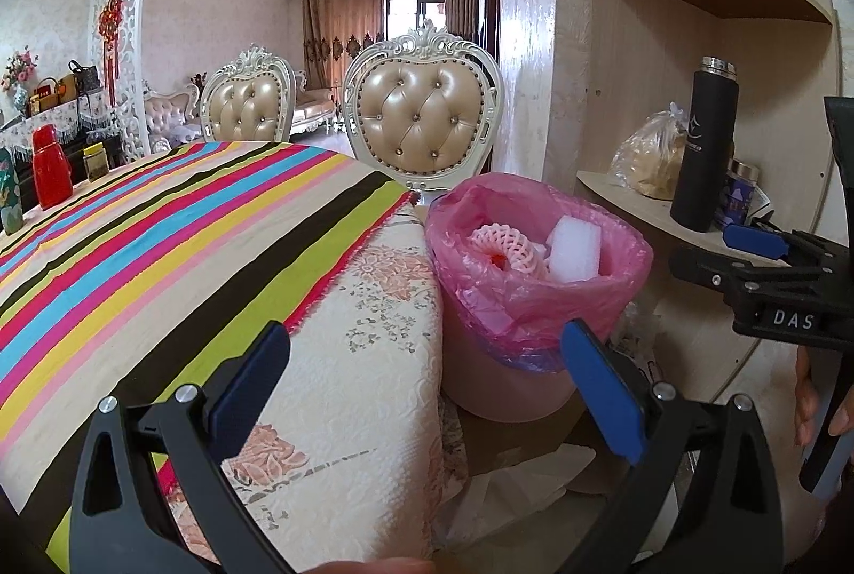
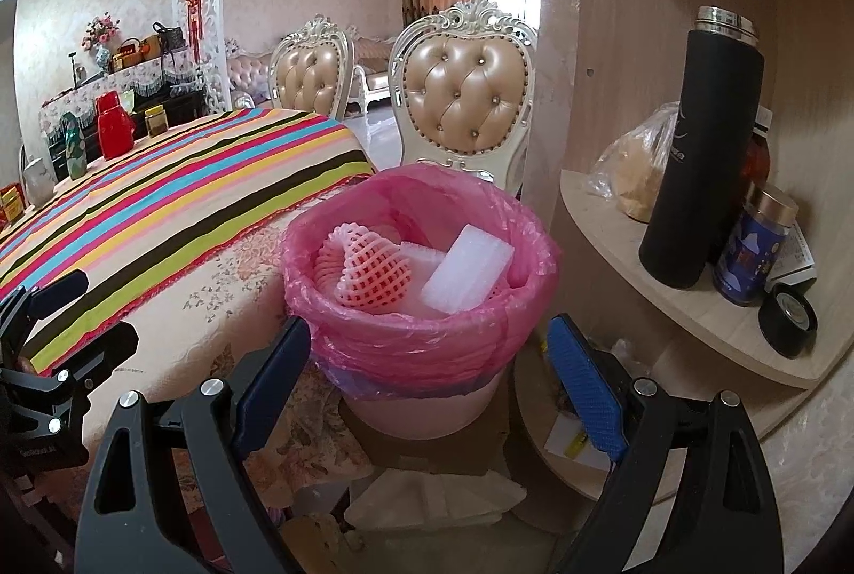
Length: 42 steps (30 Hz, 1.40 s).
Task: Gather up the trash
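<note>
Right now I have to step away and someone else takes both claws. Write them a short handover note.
Left claw: open, empty, over the table edge beside the bin.
Right claw: open, empty, facing the bin.
Pink-lined bin stands between the table and the shelf unit. In it: a pink foam net and white foam block.
Done: those pieces are binned.
Left: crumpled white paper lies on the floor in front of the bin; probably next.

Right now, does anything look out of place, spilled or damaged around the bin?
Mostly tidy. The pink-lined bin stands upright, holding a foam fruit net and a white foam block. White paper lies loose on the floor below it.
</note>
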Motion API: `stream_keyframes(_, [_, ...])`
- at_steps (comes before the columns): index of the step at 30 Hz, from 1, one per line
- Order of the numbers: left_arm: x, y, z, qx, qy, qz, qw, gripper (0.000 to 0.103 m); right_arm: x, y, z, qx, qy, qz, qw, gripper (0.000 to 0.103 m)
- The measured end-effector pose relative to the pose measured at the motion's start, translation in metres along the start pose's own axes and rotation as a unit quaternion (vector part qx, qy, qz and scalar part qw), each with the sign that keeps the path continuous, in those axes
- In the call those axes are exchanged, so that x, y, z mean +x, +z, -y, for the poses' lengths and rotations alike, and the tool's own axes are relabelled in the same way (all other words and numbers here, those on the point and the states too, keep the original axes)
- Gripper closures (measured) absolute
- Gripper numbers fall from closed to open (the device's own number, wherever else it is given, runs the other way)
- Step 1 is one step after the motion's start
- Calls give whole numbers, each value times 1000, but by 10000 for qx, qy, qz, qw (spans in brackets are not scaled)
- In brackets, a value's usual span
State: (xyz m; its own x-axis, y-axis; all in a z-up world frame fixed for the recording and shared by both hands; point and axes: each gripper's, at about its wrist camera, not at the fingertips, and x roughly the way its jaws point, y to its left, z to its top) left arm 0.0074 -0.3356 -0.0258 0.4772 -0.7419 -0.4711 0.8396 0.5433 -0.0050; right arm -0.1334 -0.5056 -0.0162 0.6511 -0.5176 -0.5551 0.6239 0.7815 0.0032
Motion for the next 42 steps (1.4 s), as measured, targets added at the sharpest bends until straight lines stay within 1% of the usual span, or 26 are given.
stream_keyframes(4, [-2,-1,-2,-19,8,14,10000,5,0,0,-1,-6,18,6,10000,18])
stream_keyframes(11, [-6,2,-5,-61,152,142,9998,5,2,-1,-4,-36,37,-4,10000,18])
stream_keyframes(18, [-3,1,-4,-22,163,92,9998,5,3,-2,-4,-38,31,-7,10000,18])
stream_keyframes(28, [-2,1,-4,-71,131,130,9998,5,2,-3,-3,-16,38,0,10000,18])
stream_keyframes(33, [-1,0,-5,-106,224,90,9997,5,3,-3,-3,-10,37,-33,10000,18])
stream_keyframes(36, [1,0,-6,-132,84,26,9999,5,4,-3,-3,-6,41,-49,10000,18])
stream_keyframes(42, [0,0,-6,-155,57,7,9999,5,2,-3,-6,-23,68,-29,10000,18])
